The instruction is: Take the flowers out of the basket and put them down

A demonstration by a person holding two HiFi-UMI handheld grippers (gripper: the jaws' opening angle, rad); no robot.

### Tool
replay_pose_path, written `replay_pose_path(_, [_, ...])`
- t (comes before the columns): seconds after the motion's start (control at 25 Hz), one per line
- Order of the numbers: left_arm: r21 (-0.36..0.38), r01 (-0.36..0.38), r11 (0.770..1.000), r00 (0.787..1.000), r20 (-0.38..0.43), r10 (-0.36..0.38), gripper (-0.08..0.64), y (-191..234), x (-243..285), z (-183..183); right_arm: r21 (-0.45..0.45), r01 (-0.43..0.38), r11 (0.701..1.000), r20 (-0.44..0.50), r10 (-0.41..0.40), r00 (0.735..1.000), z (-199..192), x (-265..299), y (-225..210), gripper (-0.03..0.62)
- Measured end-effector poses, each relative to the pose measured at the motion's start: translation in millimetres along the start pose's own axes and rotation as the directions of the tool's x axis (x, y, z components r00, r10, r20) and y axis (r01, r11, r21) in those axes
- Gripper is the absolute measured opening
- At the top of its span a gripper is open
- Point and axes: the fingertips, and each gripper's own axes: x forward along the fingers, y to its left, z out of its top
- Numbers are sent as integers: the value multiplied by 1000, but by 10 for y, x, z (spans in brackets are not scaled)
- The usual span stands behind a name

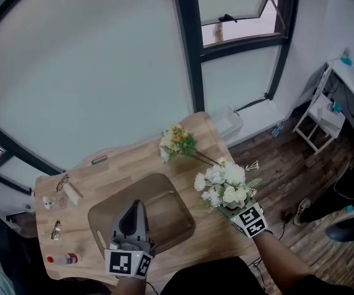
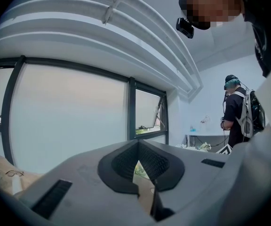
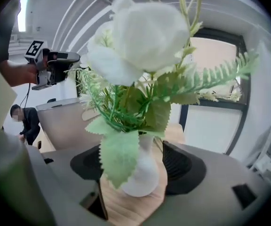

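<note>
Right gripper view shows the right gripper with its fingers spread wide on either side of a small white vase. The vase stands on the wooden tabletop and the pads do not seem to press on it. The white flowers rise out of it, at the right of centre in the head view and close to the tabletop's lower right edge. A second bunch, the yellow flowers, lies higher in the frame, and the brown basket at lower centre looks empty. The left gripper hangs over the basket, its fingers closed tip to tip with nothing seen in them. The likely trouble is in pulling the right gripper away. The bunch looks top-heavy on a narrow base, and a large leaf droops over the finger at the left of the frame. A finger that drags on that leaf or brushes the vase could tip it, and so near the edge it might roll off the tabletop
</note>
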Motion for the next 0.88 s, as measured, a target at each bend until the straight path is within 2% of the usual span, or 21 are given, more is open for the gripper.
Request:
replay_pose_path(0.44, [0,40,999,999,-5,-40,2,9,-179,-12,37,74,997,31,-75,997,47,-589,102,345])
replay_pose_path(0.64, [1,48,999,999,5,-48,2,32,-245,-26,91,100,991,134,-112,985,329,-1054,54,340])
replay_pose_path(0.68, [-1,46,999,999,2,-46,2,42,-258,-38,102,119,988,159,-134,978,410,-1155,23,322])
replay_pose_path(0.72, [-3,46,999,999,-1,-46,2,45,-271,-49,108,145,983,183,-163,969,486,-1254,-13,246])
replay_pose_path(0.76, [-5,47,999,999,-4,-47,2,39,-281,-62,110,172,979,203,-191,960,548,-1341,-46,120])
replay_pose_path(0.8, [-6,50,999,999,-7,-50,2,26,-287,-78,111,189,976,216,-210,954,594,-1408,-68,72])
replay_pose_path(0.88, [-9,61,998,998,-16,-62,2,-18,-292,-116,122,197,973,228,-220,948,640,-1491,-86,53])
